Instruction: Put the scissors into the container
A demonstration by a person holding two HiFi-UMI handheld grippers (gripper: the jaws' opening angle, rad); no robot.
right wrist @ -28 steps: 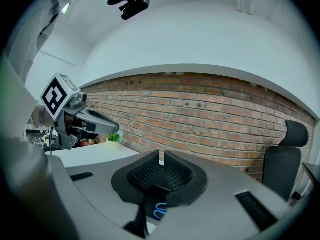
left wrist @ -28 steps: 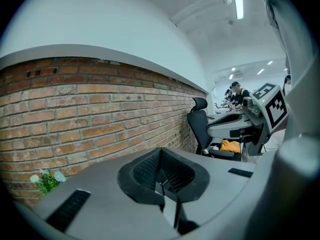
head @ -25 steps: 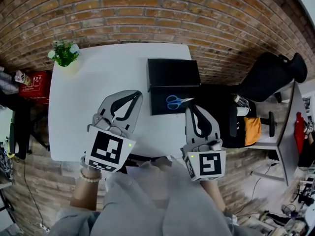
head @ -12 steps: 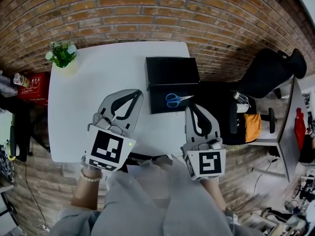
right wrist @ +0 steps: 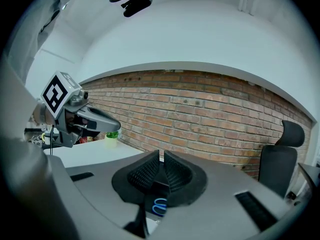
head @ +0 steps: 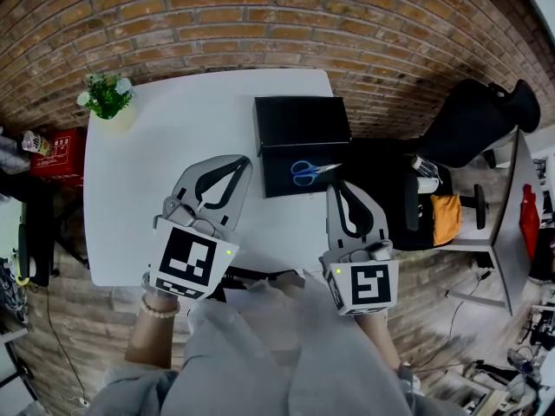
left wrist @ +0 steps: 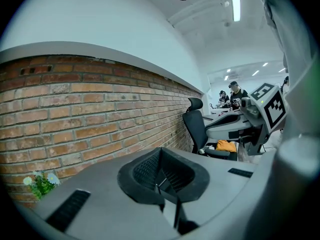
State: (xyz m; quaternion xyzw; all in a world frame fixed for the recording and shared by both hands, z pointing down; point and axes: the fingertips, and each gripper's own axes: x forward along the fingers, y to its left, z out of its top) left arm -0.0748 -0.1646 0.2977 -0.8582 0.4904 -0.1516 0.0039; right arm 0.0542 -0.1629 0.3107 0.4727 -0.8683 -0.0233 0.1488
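Blue-handled scissors point(head: 310, 171) lie inside the near half of a black container point(head: 277, 186) at the right edge of the white table point(head: 173, 137); its black far half point(head: 302, 124) lies flat behind. My right gripper point(head: 336, 186) hovers just in front of the container, shut and empty. In the right gripper view the scissors point(right wrist: 159, 206) show below its closed jaws point(right wrist: 161, 156). My left gripper point(head: 244, 159) is shut with nothing in it, over the table to the left of the container. The left gripper view shows its closed jaws point(left wrist: 160, 151) against the brick wall.
A small potted plant point(head: 108, 96) stands at the table's far left corner. A black office chair point(head: 473, 133) is to the right of the table, a red box point(head: 61, 150) to its left. A brick wall runs behind.
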